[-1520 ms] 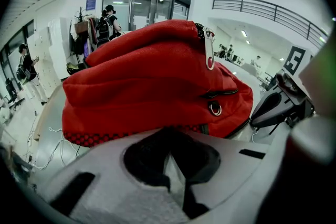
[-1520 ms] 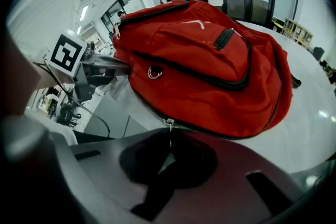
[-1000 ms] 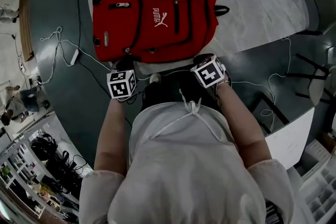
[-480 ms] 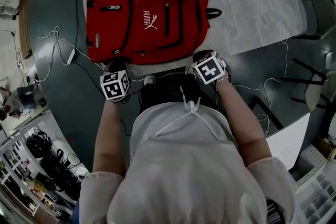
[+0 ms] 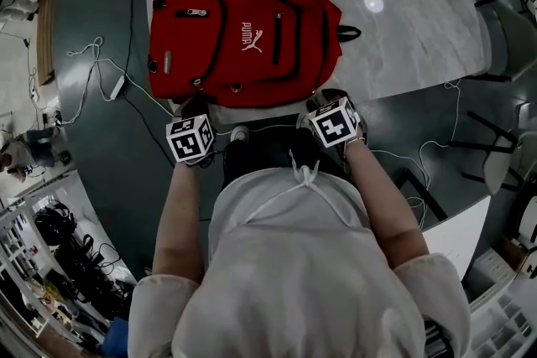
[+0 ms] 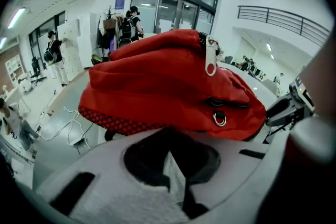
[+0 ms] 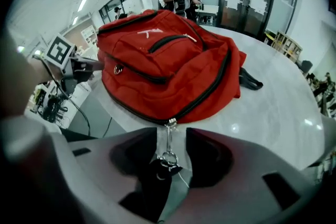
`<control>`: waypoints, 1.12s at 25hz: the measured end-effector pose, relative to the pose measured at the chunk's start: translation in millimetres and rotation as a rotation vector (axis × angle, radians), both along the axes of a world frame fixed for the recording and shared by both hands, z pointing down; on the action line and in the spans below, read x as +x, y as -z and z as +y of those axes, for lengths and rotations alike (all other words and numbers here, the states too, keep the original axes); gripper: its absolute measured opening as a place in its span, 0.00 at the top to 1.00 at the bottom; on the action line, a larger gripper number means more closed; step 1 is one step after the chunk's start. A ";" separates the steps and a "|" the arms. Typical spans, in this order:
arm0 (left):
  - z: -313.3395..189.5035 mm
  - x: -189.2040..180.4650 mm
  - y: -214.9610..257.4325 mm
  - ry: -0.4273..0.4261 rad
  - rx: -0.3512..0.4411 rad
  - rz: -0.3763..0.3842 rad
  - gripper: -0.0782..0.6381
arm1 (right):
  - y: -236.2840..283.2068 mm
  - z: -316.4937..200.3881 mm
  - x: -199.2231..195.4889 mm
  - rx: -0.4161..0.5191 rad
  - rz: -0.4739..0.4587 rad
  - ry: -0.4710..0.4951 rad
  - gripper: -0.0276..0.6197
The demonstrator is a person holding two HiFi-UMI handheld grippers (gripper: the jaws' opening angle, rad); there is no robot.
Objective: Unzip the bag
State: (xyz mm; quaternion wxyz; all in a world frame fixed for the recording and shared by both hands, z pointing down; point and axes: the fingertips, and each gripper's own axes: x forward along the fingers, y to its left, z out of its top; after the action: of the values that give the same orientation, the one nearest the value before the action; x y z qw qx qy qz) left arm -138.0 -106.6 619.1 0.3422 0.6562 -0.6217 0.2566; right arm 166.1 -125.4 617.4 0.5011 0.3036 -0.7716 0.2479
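A red backpack [image 5: 243, 33] lies flat on the marble table [image 5: 419, 21], its zips closed. My left gripper [image 5: 195, 109] is at the bag's near left corner. In the left gripper view its jaws [image 6: 168, 136] are shut, tips right against the bag's bottom edge [image 6: 168, 81]; I cannot tell if they pinch fabric. My right gripper [image 5: 323, 101] is at the near right corner. In the right gripper view its jaws [image 7: 171, 136] are opening, and the main zip's metal pull [image 7: 169, 147] hangs in the gap between them without the pads pressing on it.
White cables [image 5: 101, 71] trail over the dark floor left of the table. Chairs [image 5: 503, 12] stand at the right. A black strap [image 7: 251, 80] sticks out from the bag's far side. People stand far off by the glass doors.
Both grippers stay at the bag's near edge. The head view has shifted slightly, so the bag sits a little differently in the picture.
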 end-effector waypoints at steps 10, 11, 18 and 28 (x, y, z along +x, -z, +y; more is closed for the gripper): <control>-21.0 44.1 90.3 -0.118 0.218 0.050 0.86 | 72.4 -32.9 -47.4 0.174 -0.176 -0.167 0.88; -28.8 50.2 103.1 -0.137 0.245 0.055 0.86 | 81.1 -38.2 -53.5 0.195 -0.198 -0.173 0.89; -79.9 85.2 192.4 -0.249 0.442 0.078 0.86 | 161.8 -76.7 -86.9 0.376 -0.352 -0.199 0.90; -101.7 121.7 315.8 -0.356 0.752 0.141 0.86 | 262.1 -89.1 -121.2 0.594 -0.549 -0.100 0.91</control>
State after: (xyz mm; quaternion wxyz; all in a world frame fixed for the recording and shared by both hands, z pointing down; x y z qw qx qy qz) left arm -16.2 -208.2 303.3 0.0708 0.8484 -0.5242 0.0212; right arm 44.9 -214.6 355.2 0.1544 0.3949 -0.8989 0.1102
